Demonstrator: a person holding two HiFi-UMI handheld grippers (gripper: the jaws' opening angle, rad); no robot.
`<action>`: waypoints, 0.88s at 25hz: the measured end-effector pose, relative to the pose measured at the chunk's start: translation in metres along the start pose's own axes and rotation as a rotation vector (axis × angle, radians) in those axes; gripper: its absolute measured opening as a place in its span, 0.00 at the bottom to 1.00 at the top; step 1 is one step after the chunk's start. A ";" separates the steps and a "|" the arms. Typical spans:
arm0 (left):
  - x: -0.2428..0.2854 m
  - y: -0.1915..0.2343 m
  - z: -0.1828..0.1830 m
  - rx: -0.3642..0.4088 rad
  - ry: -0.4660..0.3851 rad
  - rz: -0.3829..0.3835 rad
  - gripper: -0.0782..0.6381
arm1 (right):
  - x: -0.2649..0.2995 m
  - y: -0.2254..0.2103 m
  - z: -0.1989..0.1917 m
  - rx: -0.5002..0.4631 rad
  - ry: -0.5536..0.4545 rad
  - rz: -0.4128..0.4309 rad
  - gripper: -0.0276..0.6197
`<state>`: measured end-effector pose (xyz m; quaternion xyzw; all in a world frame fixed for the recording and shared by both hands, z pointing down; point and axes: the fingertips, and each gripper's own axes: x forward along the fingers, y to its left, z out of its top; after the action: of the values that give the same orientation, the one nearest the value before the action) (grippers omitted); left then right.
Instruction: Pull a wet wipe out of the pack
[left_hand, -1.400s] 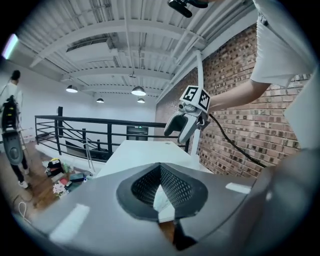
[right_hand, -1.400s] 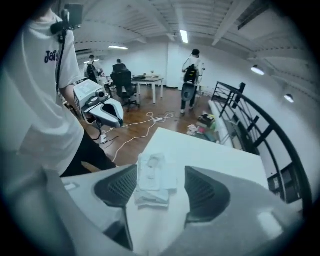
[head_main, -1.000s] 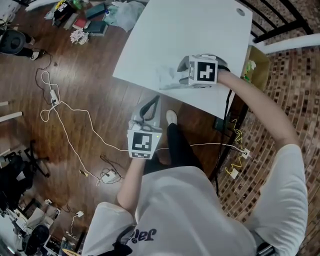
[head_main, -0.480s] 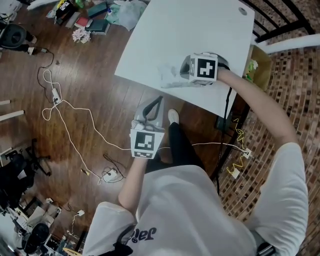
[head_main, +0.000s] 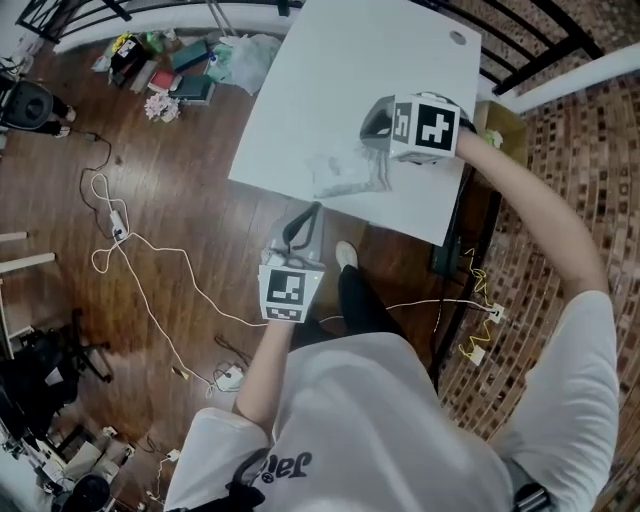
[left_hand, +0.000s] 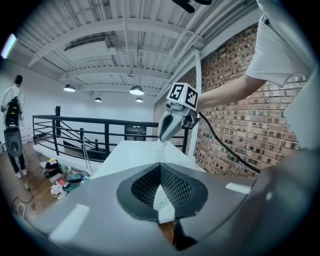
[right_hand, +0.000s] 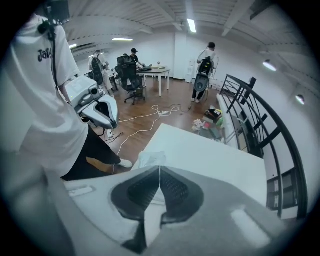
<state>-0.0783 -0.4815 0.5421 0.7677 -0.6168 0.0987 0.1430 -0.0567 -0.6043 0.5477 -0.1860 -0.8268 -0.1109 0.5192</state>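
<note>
Right hand-held gripper (right_hand: 159, 169): we saw its 2 jaws pressed together on the wet wipe. It pointed steeply down above the near part of the counter.
Wet wipe (left_hand: 160, 145): we saw it as a thin pale strip running from the right jaw tips down to the pack. Its upper end was pinched and its lower end met the pack.
Pack (head_main: 340, 176): we found it lying flat on the counter, near the edge closest to the person, just below and left of the right hand-held gripper in the head view. It looked pale, and we could not read any print on it.
Left hand-held gripper (left_hand: 160, 169): we saw its 2 jaws together with nothing between them. It hung off the counter, over the floor beside the near edge, pointing toward the pack and apart from it.
Counter (head_main: 330, 70): we noted a white top with 1 small round hole (head_main: 456, 38) near a far corner.
Floor (head_main: 190, 200): we saw dark wood, a white cable (head_main: 150, 262) lying in loops, and a pile of books and bags (head_main: 185, 50) past the counter's far-left corner.
Surroundings: we saw a black railing (left_hand: 75, 125), a brick wall (left_hand: 235, 115), and 1 person (left_hand: 14, 125) standing at the far left of the left gripper view.
</note>
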 end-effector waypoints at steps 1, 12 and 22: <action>0.001 -0.001 0.003 0.002 -0.002 -0.005 0.13 | -0.014 -0.004 0.000 0.007 -0.007 -0.024 0.04; 0.032 -0.048 0.014 0.062 0.006 -0.158 0.13 | -0.073 -0.013 -0.140 0.285 0.088 -0.179 0.04; 0.034 -0.073 -0.004 0.102 0.057 -0.221 0.13 | -0.011 0.006 -0.229 0.555 0.094 -0.237 0.17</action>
<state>0.0005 -0.4971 0.5499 0.8342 -0.5182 0.1355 0.1312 0.1378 -0.6875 0.6376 0.0658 -0.8164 0.0509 0.5715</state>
